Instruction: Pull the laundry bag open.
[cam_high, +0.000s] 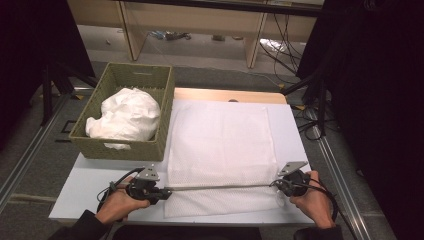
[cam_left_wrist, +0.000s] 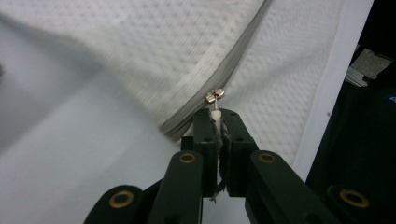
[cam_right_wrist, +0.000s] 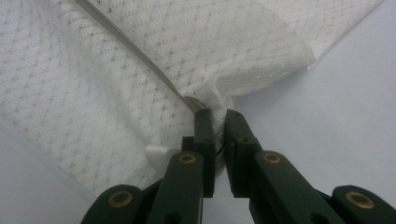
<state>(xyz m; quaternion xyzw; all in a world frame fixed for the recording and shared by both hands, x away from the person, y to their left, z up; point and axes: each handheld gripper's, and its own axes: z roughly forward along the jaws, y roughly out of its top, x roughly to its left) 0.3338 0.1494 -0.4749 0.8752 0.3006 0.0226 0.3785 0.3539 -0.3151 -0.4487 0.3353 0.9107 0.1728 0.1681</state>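
Note:
A white quilted pillow cover lies flat on the table. Its grey zipper runs along the near edge. My left gripper is at the zipper's left end, and its jaws are shut on the zipper pull, just behind the metal slider. At the zipper's right end, my right gripper is shut on the cover's edge, where the zipper ends. The zipper is stretched straight between both grippers.
A green woven basket stands at the table's far left and holds a white pillow. The pale table top shows bare around the cover. Dark floor, cables and stand legs surround the table; wooden shelving stands beyond.

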